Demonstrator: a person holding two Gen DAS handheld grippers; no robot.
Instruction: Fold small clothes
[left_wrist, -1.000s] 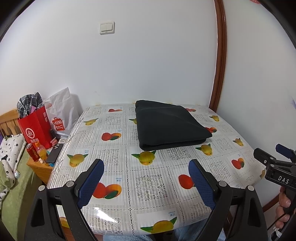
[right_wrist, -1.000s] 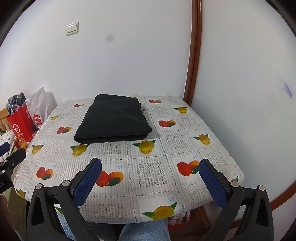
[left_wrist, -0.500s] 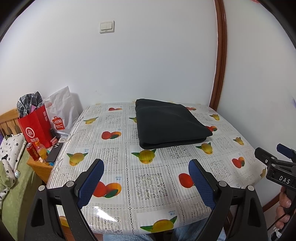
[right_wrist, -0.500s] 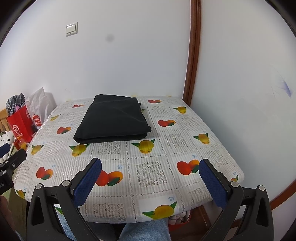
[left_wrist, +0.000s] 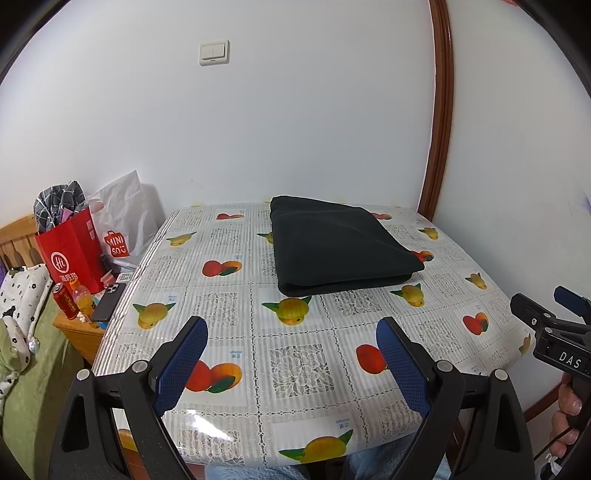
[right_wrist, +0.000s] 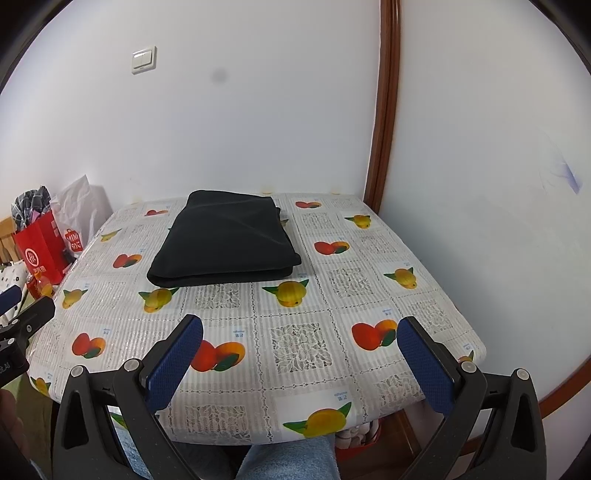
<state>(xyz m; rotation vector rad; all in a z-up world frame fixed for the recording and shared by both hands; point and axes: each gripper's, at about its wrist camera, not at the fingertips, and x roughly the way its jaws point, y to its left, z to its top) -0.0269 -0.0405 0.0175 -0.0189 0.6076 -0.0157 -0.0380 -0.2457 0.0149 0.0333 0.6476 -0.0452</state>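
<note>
Both tools are showing the same build: the left gripper (left_wrist: 291, 360) and the right gripper (right_wrist: 301, 354) are carrying black angular plastic arms with silver screws at the joints, and blue, mesh-textured pads (left_wrist: 181, 363) are lining the fingers. A white "DAS" label is showing on the right tool's body. The person is wearing light blue fabric (right_wrist: 288, 459) over the knees.

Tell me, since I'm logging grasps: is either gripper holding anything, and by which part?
Nothing is held. The left gripper and right gripper are both open above the table, short of the folded black garment.
</note>
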